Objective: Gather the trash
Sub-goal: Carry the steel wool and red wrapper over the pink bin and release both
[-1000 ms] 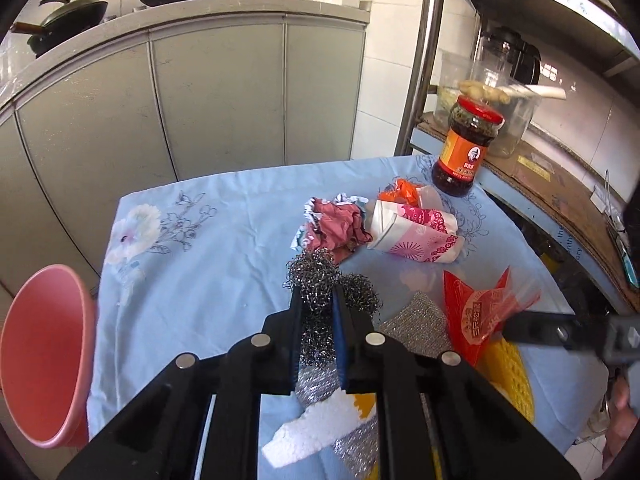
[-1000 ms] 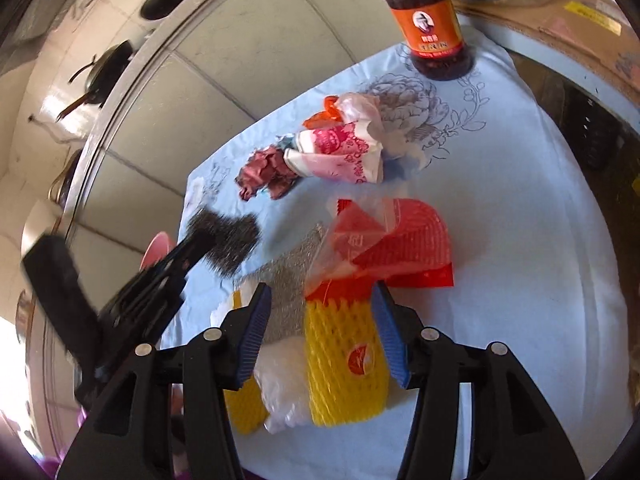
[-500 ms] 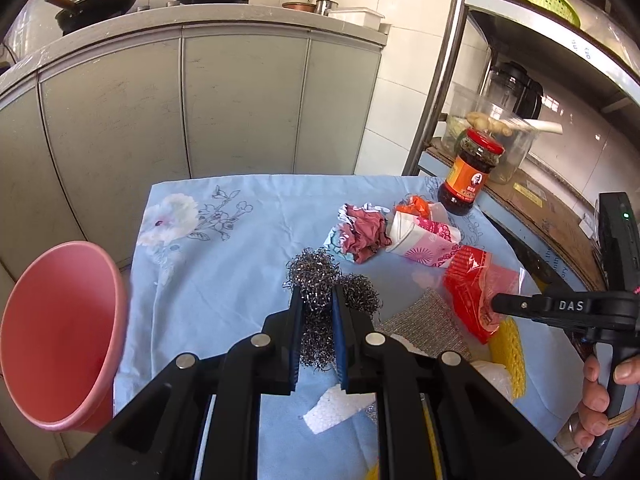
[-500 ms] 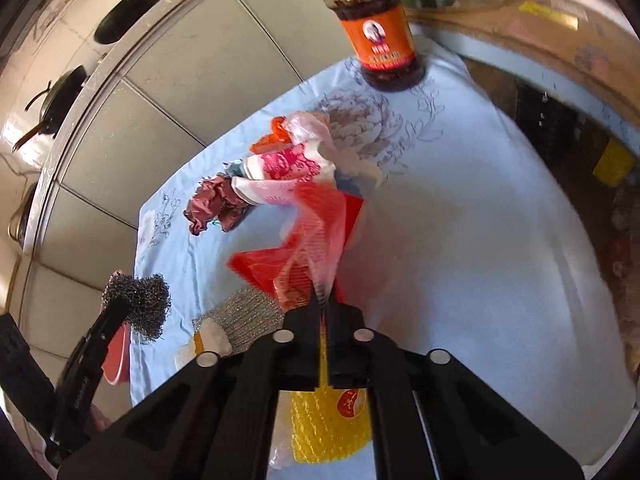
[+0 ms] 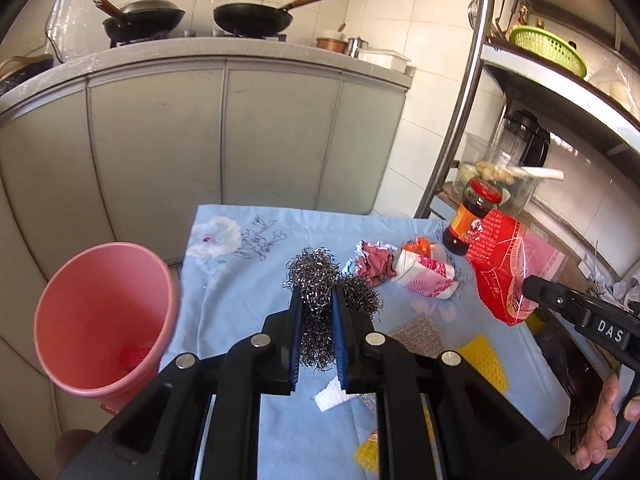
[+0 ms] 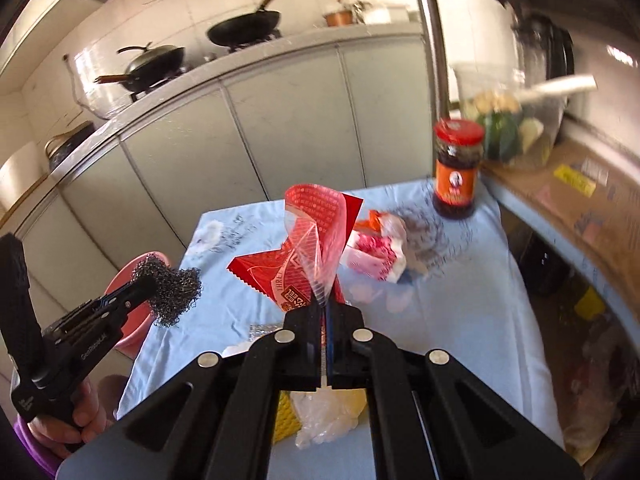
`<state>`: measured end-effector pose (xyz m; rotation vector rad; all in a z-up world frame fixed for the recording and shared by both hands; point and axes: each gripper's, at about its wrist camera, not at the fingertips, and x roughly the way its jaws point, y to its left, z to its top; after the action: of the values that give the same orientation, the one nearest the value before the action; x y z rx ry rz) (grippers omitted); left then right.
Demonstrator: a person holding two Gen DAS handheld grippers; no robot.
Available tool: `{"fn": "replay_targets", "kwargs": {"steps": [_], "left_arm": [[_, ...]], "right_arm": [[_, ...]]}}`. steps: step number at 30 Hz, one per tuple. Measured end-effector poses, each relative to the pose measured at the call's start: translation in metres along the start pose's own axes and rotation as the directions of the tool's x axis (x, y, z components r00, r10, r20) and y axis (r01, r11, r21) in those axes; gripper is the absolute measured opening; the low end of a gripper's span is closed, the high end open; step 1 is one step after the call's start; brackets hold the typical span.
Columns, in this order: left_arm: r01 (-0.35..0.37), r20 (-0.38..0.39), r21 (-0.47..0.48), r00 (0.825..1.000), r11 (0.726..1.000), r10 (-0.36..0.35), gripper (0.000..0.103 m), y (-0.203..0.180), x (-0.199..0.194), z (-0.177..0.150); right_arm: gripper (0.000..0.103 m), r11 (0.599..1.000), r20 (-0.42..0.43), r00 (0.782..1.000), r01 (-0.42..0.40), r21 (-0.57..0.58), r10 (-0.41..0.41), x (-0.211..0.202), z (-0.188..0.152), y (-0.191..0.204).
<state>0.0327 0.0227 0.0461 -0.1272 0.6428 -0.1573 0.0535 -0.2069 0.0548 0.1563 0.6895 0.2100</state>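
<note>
Above the table, blue floral cloth: both grippers raised, each loaded.
Left gripper: jaws clamped on a steel wool scrubber, held clear of the cloth.
Right gripper: jaws pinched together on a red plastic wrapper, which stands up from the fingertips, off the table.
Bin: pink bucket beside the table's left edge, a red scrap at its bottom.
Left on the cloth: crumpled maroon wrapper, pink-and-white paper packet, yellow foam net, silver scouring pad.
Far right corner: chili sauce jar, upright.
</note>
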Motion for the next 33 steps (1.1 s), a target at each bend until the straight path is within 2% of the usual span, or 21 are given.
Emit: {"fn": "replay_targets", "kwargs": {"steps": [7, 13, 24, 33], "left_arm": [[-0.085, 0.054, -0.055, 0.995, 0.995, 0.088, 0.013, 0.012, -0.028, 0.005], [-0.148, 0.055, -0.110, 0.986, 0.983, 0.155, 0.013, 0.033, -0.033, 0.007], [-0.262, 0.035, -0.212, 0.961, 0.942, 0.275, 0.013, 0.092, -0.032, 0.007], [-0.313, -0.001, -0.295, 0.945, 0.903, 0.327, 0.013, 0.145, -0.026, 0.000]], "right_arm": [[0.002, 0.994, 0.030, 0.998, -0.055, -0.094, 0.058, -0.006, 0.007, 0.030], [0.002, 0.982, 0.020, 0.993, -0.114, -0.153, 0.119, 0.007, 0.015, 0.062], [0.002, 0.932, -0.059, 0.973, -0.229, -0.282, 0.221, 0.055, 0.025, 0.143], [0.002, 0.887, -0.127, 0.961, -0.276, -0.369, 0.246, 0.091, 0.023, 0.206]]}}
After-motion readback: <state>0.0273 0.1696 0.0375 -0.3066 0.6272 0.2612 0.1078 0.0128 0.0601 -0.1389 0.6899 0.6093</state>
